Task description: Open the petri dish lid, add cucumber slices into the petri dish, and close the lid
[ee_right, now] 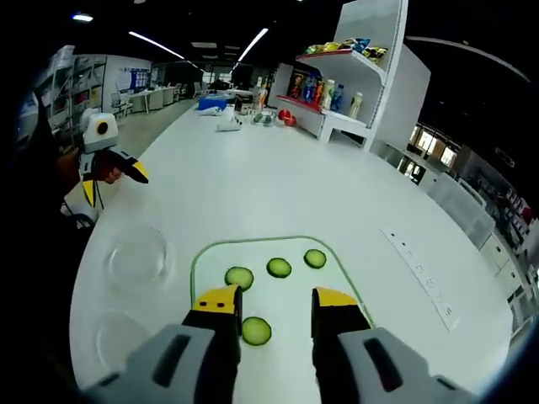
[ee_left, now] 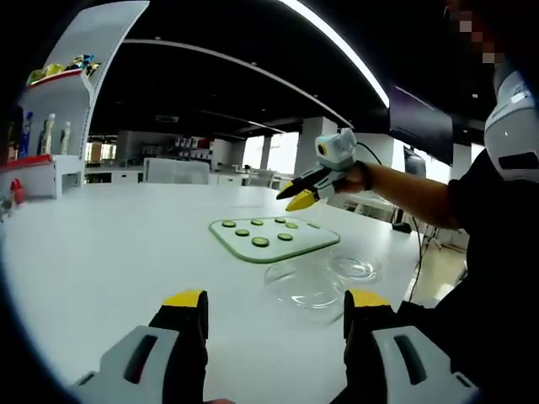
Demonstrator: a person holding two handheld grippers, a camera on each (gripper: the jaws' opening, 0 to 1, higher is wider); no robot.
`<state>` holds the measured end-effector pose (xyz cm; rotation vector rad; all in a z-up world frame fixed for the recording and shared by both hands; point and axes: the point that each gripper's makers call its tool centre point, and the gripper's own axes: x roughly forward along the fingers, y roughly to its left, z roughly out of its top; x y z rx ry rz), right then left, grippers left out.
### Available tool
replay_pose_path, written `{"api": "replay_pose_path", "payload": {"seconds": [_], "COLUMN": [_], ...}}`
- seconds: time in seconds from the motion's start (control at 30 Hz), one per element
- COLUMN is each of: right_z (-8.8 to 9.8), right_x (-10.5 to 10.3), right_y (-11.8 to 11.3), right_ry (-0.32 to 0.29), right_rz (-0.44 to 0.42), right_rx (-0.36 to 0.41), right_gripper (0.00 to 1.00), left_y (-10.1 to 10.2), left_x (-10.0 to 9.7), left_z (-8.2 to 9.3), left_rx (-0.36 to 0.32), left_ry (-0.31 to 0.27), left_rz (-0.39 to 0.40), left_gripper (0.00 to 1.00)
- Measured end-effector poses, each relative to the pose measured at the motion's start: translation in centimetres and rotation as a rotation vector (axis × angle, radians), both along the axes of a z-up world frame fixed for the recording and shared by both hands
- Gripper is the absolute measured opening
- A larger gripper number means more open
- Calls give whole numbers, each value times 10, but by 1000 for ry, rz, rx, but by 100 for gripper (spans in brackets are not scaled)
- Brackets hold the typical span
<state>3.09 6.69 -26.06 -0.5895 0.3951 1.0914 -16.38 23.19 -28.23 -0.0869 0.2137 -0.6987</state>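
A white cutting board (ee_left: pixel 312 244) with a green rim carries several cucumber slices (ee_left: pixel 260 241). Two clear round petri dish pieces lie side by side on the table just past the board, one (ee_left: pixel 305 286) near my left jaws and one (ee_left: pixel 354 268) beyond it. I cannot tell which is the lid. My left gripper (ee_left: pixel 276 301) hovers open and empty short of them. My right gripper (ee_right: pixel 276 298) stands open over the board (ee_right: pixel 337 269), with a slice (ee_right: pixel 256 331) below its jaws and others (ee_right: pixel 279 268) ahead. The clear pieces (ee_right: pixel 137 255) (ee_right: pixel 118 337) lie to its left.
A white shelf unit (ee_right: pixel 370 76) with bottles and snack bags stands at the table's far side. A power strip (ee_right: pixel 421 273) lies right of the board. Small items (ee_right: pixel 227 118) sit at the table's far end. A person's arm and body (ee_left: pixel 472 219) border the table edge.
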Motion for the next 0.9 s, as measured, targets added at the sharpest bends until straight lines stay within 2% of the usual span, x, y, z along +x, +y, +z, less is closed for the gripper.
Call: {"api": "replay_pose_path", "payload": {"seconds": [0.4, 0.9], "right_z": [-12, -34], "right_x": [21, 53], "right_y": [16, 30], "right_ry": [24, 102], "right_rz": [48, 103], "right_rx": [-127, -280], "right_gripper": [30, 29], "left_y": [1, 10], "left_x": [-5, -8], "left_z": [-11, -10], "left_rx": [2, -19], "left_ry": [36, 37], "left_rz": [-17, -10], "left_gripper": [65, 65]}}
